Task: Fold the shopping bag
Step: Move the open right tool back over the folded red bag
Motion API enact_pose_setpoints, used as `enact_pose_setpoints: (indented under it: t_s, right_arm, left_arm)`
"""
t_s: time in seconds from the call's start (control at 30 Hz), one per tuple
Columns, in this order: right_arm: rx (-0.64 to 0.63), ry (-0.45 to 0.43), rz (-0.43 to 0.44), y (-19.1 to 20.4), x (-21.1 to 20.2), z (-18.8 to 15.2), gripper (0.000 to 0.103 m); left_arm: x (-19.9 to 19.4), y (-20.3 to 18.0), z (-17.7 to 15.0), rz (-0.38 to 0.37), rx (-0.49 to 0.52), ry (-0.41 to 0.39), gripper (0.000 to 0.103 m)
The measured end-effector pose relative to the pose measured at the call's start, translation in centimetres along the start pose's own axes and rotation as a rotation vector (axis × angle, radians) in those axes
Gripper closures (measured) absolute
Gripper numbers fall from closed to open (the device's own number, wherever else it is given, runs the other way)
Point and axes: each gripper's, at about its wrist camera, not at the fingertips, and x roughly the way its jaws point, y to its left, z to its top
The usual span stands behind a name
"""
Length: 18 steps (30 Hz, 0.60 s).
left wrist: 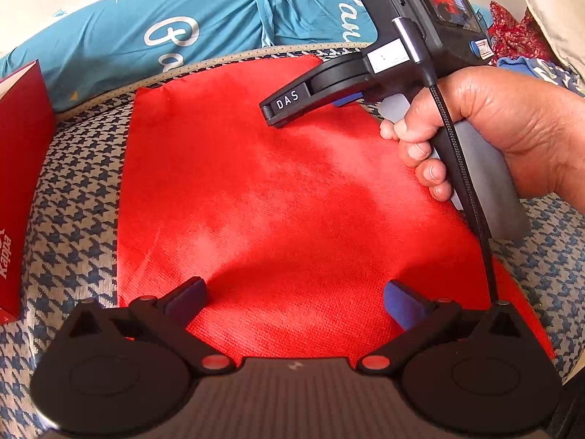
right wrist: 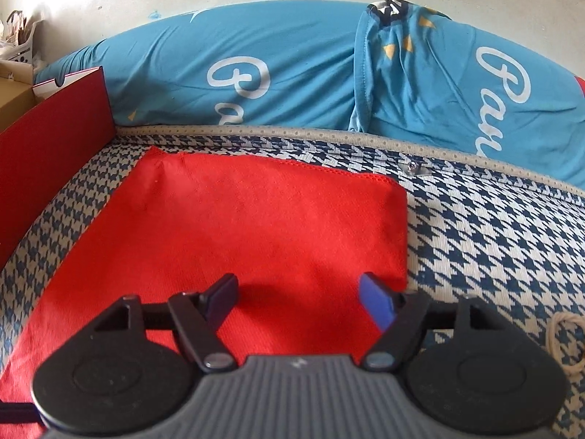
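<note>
Both tongs stand spread with nothing between their pads. The left tongs hang low over the near part of the red shopping bag, their dark-blue pads apart and red fabric showing in the gap between them; whether the tips touch the cloth cannot be told. The right tongs are likewise wide apart, poised over the bag's near right part, with the right-hand pad close to the bag's right edge. In the left wrist view the right tongs show again, held in the person's right hand above the far right part of the bag, clear of the fabric. The bag lies flat as a smooth rectangle on the houndstooth-patterned surface, its far edge near a grey piped border and its left side near a dark red box; behind it sits a blue cushion with white lettering. No handles can be seen, and no raised flap or part-turned layer shows. As a judgement, the flat rectangle fits either a bag spread out and awaiting a fold, or one already doubled over and pressed flat with both tongs let go; the thickness of the layers is too hard to read to settle which. If a fold remains, it would call for pinching an edge or corner cleanly through all layers and carrying it across so the edges meet squarely.
</note>
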Motion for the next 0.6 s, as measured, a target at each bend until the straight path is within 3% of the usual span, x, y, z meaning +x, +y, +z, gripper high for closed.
enact_pose_setpoints:
  t_s: [0.3, 0.43, 0.6]
  right_arm:
    - [0.027, -0.156, 0.081, 0.2, -6.0, 0.6, 0.029]
    - [0.105, -0.137, 0.147, -0.1, -8.0, -0.6, 0.029]
    - [0.068, -0.093, 0.118, 1.6, -10.3, -3.7, 0.026]
  left_arm:
    - [-0.3, 0.5, -0.5, -0.01, 0.002, -0.052, 0.0]
    - [-0.8, 0.4, -0.2, 0.013, 0.028, -0.08, 0.0]
    - [-2.5, 0.3, -1.5, 0.022, 0.036, -0.097, 0.0]
